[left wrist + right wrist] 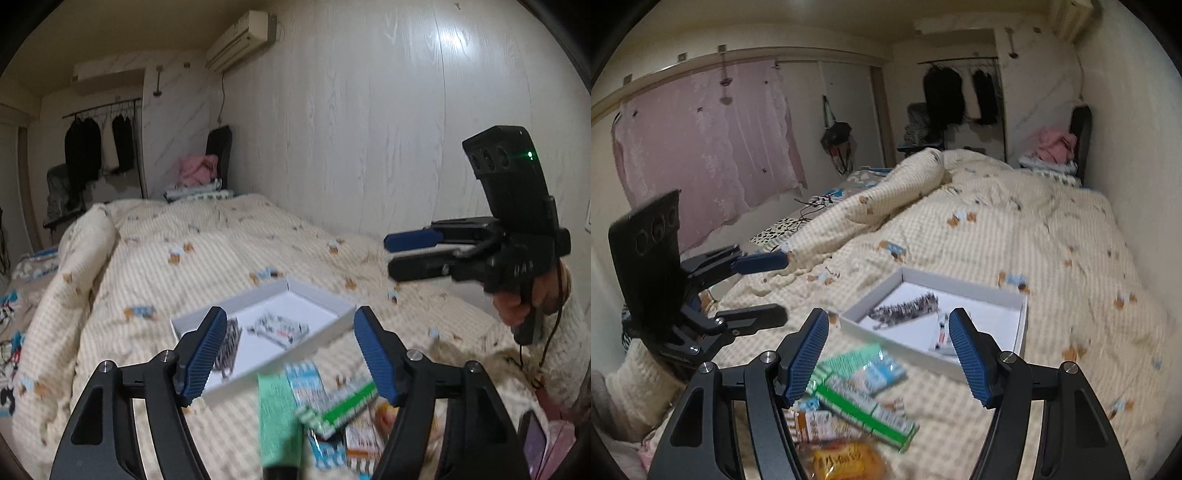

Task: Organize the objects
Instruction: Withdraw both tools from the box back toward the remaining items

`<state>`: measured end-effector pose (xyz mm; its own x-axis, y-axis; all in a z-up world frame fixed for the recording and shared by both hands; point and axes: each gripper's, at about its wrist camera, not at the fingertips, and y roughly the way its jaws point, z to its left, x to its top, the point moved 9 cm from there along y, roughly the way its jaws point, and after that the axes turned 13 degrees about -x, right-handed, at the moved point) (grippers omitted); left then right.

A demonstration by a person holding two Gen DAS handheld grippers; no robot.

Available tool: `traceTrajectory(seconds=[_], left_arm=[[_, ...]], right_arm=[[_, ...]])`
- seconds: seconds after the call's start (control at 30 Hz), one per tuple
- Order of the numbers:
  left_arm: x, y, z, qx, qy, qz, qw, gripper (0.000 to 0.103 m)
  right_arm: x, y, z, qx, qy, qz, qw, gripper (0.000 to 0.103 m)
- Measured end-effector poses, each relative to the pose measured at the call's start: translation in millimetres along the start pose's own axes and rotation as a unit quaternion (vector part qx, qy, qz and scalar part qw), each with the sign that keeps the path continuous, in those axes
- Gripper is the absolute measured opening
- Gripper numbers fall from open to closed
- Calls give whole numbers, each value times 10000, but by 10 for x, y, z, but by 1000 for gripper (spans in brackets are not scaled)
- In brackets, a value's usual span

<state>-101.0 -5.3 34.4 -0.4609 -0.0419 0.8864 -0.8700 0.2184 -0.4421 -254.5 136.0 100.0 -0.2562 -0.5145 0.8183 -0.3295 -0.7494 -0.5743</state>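
Two tools are held above a bed (229, 236) covered by a cream checked quilt with small bear prints. The left tool (291, 354) is seen with its blue ribbed pads spread apart and nothing between them; from the right wrist view the same tool (775, 288) appears at the left, gripped by a hand in a fuzzy cream sleeve (639, 373). The right tool (890, 354) is likewise spread, with no object pinched; in the left wrist view it (391, 254) is seen at the right, held by a hand (517, 306), its two fingers pointing leftward and standing apart.

On the quilt, a shallow white box (317, 297) lies open. Inside it, a dark speckled item (905, 308) and a small white packet (280, 326) are seen lying apart from each other. Just in front of the box, nearer the cameras, a loose pile of snack packets is spread: a green-and-white box (864, 410), a pale blue patterned packet (306, 380), a plain green packet (277, 413) and an orange-yellow bag (846, 461). The pile is blurred, so printed details cannot be told.

At the far end of the bed, pink clothing (1056, 144) is heaped on folded linens.
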Motion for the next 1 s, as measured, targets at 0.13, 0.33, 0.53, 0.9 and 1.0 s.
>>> traceTrajectory(seconds=[0.13, 0.33, 0.53, 0.9, 1.0], left_arm=[[-229, 25, -74, -122, -81, 190, 9997, 79], [-521, 62, -87, -27, -138, 451, 9989, 79], [-697, 120, -46, -55, -286, 447, 9986, 79], [-926, 285, -186, -134, -94, 761, 9970, 80], [-959, 332, -250, -136, 54, 873, 9961, 82]], right_arm=[[-249, 41, -8, 61, 41, 105, 9999, 69], [-652, 188, -5, 61, 140, 420, 9990, 69], [-844, 236, -39, -32, 394, 409, 9984, 69], [-934, 252, 94, 168, 391, 312, 9986, 69], [-994, 330, 109, 214, 431, 436, 9979, 69]])
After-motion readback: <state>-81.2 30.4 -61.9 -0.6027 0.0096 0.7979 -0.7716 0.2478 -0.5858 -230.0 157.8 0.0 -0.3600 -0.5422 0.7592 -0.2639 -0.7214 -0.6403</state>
